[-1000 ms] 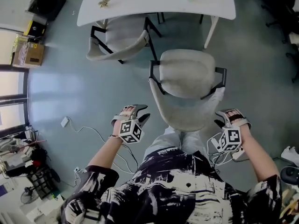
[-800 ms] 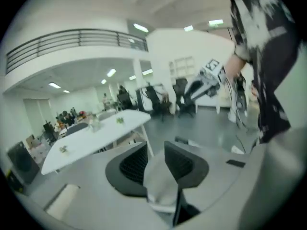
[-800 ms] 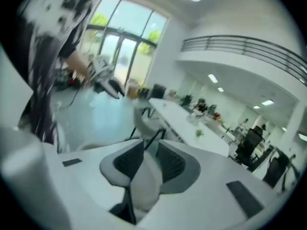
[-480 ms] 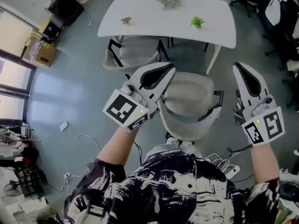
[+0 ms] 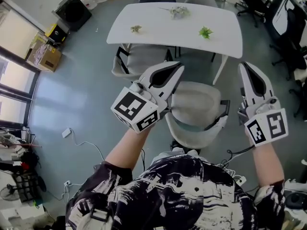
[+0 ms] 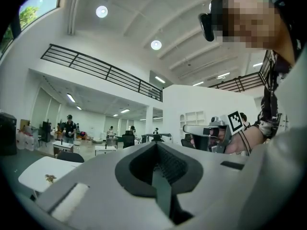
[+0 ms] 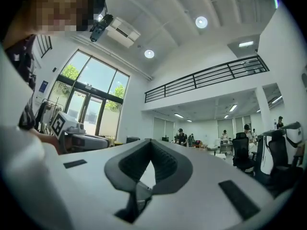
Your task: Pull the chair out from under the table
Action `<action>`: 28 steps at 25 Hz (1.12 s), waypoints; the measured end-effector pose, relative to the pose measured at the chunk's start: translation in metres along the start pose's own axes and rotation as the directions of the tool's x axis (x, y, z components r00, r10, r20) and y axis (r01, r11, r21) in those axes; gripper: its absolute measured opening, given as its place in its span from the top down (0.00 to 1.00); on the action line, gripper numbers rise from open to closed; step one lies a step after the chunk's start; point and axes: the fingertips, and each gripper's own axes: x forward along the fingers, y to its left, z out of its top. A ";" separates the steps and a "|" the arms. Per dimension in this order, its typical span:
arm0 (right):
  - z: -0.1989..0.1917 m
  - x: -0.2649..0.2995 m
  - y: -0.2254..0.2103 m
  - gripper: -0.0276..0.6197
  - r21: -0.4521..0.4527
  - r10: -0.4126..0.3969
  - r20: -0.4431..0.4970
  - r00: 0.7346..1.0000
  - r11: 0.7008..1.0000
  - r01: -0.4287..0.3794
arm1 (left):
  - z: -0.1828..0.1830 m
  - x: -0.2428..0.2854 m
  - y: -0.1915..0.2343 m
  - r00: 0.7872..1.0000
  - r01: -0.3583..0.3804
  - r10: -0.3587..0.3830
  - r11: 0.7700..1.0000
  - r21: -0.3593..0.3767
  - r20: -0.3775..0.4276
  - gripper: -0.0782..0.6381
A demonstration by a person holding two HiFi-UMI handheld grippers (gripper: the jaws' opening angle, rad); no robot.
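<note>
The left hand-held gripper (image 5: 176, 70) covers the left edge of the grey upholstered armchair (image 5: 199, 107) that stands clear of the white rounded worktop (image 5: 158, 32). The person's black-and-white patterned shirt (image 5: 182, 190) hides the armchair's near edge, and whatever carries its seat is out of sight. A second grey armchair (image 5: 138, 63) has its far part tucked out of view under the worktop. Three things on the worktop are too small to identify: a bright green sprig (image 5: 205, 32), a brownish scrap (image 5: 136, 28) and a pale tangle (image 5: 178, 11), perhaps another sprig. Black office chairs (image 5: 292, 28) are cut off by the head view's right edge. In the right gripper view, the distant people (image 7: 181, 137) are too small to make out.
</note>
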 end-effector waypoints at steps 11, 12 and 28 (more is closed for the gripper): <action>-0.010 -0.001 -0.002 0.95 0.012 -0.013 -0.024 1.000 1.000 0.013 | -0.001 -0.001 0.008 1.000 -0.028 0.028 1.000 0.003 -0.005 0.88; -0.010 -0.001 -0.003 0.95 0.013 -0.015 -0.025 1.000 1.000 0.015 | -0.001 -0.001 0.008 1.000 -0.030 0.030 1.000 0.003 -0.005 0.88; -0.017 -0.005 -0.004 0.95 0.017 -0.008 -0.024 1.000 1.000 0.008 | -0.005 0.005 0.004 1.000 -0.031 0.031 1.000 -0.003 -0.002 0.88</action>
